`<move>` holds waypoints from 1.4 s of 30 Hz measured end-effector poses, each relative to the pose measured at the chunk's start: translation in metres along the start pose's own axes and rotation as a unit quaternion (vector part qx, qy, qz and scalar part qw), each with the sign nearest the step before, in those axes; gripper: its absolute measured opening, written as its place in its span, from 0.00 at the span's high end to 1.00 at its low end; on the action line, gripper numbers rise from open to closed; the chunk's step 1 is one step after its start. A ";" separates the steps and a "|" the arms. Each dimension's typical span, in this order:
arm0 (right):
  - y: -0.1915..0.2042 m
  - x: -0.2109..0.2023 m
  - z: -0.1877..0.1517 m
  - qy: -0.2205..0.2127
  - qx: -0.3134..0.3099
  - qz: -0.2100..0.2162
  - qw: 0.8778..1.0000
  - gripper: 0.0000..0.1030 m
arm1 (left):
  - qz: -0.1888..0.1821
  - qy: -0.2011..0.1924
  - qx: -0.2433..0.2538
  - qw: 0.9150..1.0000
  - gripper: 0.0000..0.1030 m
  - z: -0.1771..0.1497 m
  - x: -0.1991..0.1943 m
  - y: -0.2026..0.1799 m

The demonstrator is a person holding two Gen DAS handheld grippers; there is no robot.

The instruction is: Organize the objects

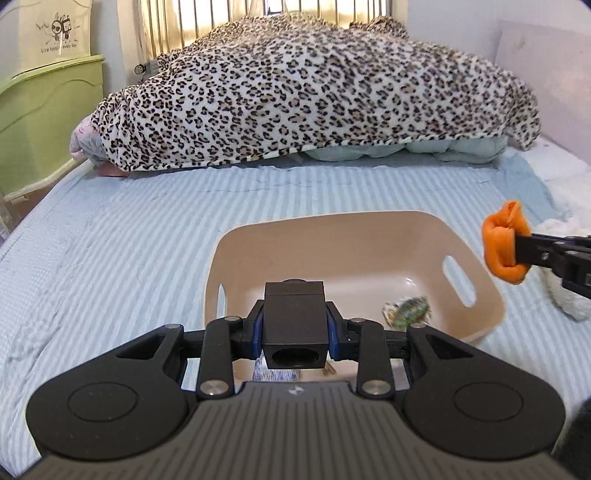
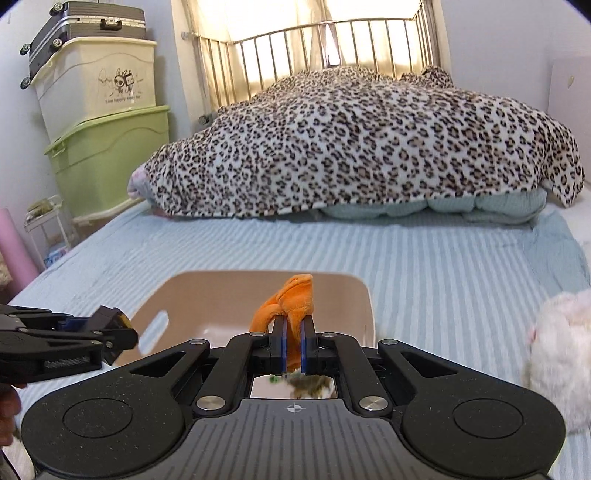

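A beige plastic basket (image 1: 476, 284) with slot handles sits on the blue striped bed; it also shows in the right wrist view (image 2: 364, 306). My left gripper (image 1: 294, 328) is shut on a black cube-shaped block (image 1: 294, 325) and holds it over the basket's near rim. My right gripper (image 2: 293, 343) is shut on an orange plush toy (image 2: 291, 299) above the basket; the toy also shows at the right edge of the left wrist view (image 1: 502, 243). A small green patterned object (image 1: 408, 310) lies inside the basket.
A leopard-print blanket (image 1: 295, 96) is heaped over bedding at the bed's far end. A white plush toy (image 2: 561, 354) lies on the bed right of the basket. Green and cream storage bins (image 2: 107, 162) and a suitcase (image 2: 85, 26) stand at the left.
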State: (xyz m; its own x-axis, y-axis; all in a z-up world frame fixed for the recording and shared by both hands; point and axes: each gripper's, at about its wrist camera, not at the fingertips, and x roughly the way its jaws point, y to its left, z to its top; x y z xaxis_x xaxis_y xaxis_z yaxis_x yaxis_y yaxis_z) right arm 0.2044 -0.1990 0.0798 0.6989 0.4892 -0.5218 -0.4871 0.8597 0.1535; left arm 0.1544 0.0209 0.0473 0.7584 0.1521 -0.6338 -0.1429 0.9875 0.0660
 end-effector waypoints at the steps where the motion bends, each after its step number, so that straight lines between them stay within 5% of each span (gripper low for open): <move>1: 0.000 0.005 0.002 -0.002 0.000 -0.004 1.000 0.94 | 0.004 0.004 -0.001 1.000 0.67 0.003 0.008 -0.001; 13: -0.001 0.082 -0.010 0.068 0.007 -0.038 0.997 0.94 | 0.035 0.099 0.001 0.995 0.67 0.000 0.095 -0.012; 22: 0.001 0.118 -0.028 0.135 -0.021 -0.053 0.989 0.91 | 0.026 0.149 -0.013 0.988 0.67 -0.019 0.117 -0.006; 25: 0.003 0.116 -0.028 0.143 -0.027 -0.052 0.988 0.73 | 0.018 0.150 -0.021 0.988 0.60 -0.019 0.111 -0.005; 27: 0.003 0.110 -0.026 0.139 -0.028 -0.052 0.989 0.59 | 0.020 0.143 -0.017 0.989 0.33 -0.016 0.103 -0.006; 28: 0.003 0.107 -0.025 0.135 -0.028 -0.052 0.989 0.54 | 0.019 0.137 -0.015 0.990 0.29 -0.014 0.099 -0.007; 30: 0.004 0.100 -0.021 0.125 -0.034 -0.057 0.990 0.34 | 0.015 0.129 -0.015 0.991 0.28 -0.010 0.091 -0.007; 35: 0.003 0.081 -0.014 0.109 -0.032 -0.056 0.992 0.11 | 0.016 0.117 -0.009 0.993 0.18 -0.002 0.073 -0.010; 42: 0.001 0.048 -0.012 0.084 -0.014 -0.050 0.995 0.06 | 0.007 0.091 -0.014 0.996 0.14 -0.005 0.040 -0.011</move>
State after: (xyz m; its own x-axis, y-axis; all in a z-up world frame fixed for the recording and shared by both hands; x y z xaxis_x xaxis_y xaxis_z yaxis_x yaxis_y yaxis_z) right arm 0.2317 -0.1766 0.0449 0.6481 0.3688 -0.6663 -0.4361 0.8970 0.0724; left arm 0.1831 0.0162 0.0178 0.6291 0.1532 -0.7620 -0.1720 0.9835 0.0557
